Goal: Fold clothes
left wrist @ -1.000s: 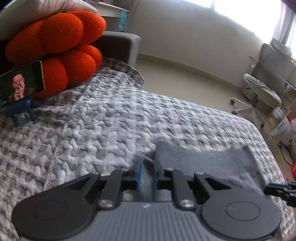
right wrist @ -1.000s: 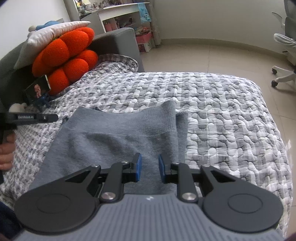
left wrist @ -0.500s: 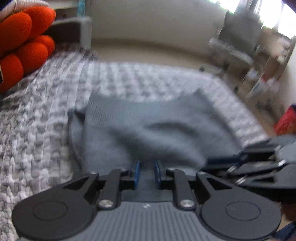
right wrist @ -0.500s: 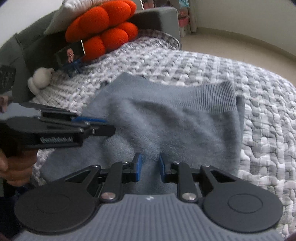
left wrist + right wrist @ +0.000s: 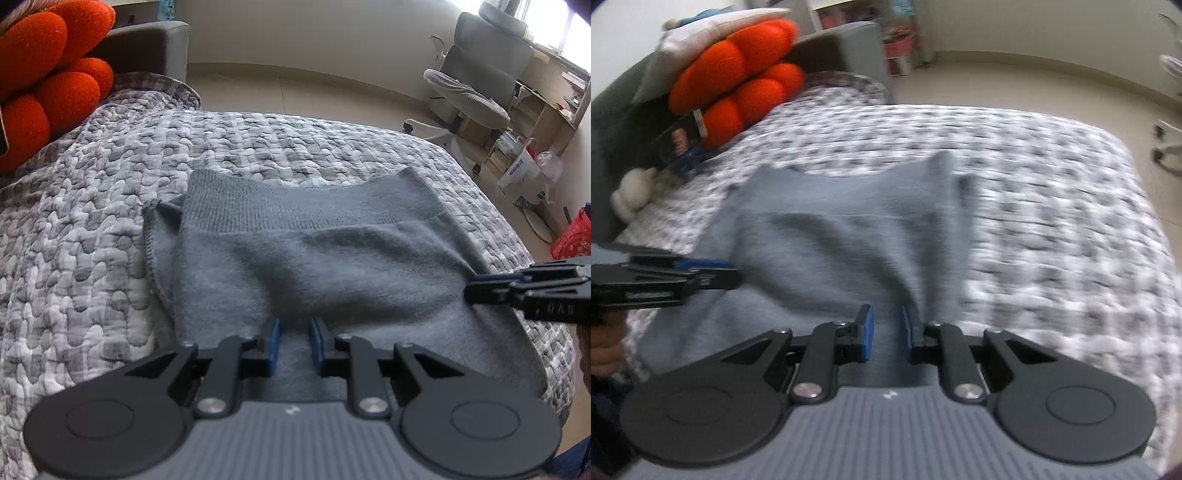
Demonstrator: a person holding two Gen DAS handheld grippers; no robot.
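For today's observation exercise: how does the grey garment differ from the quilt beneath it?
The grey garment is one plain colour; the quilt is checked grey and white. The garment looks smooth with a ribbed band; the quilt is puffy and stitched. The garment covers only part of the quilt. Both are soft fabric.

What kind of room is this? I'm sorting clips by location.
Most likely a bedroom that doubles as a study: a bed under a grey quilted bedspread, orange plush cushion at its head, plus an office chair beside a desk.

Left gripper (image 5: 294,341) jaws just opening, narrow gap, lower frame centre. Right gripper (image 5: 885,332) jaws just closing, also narrow.
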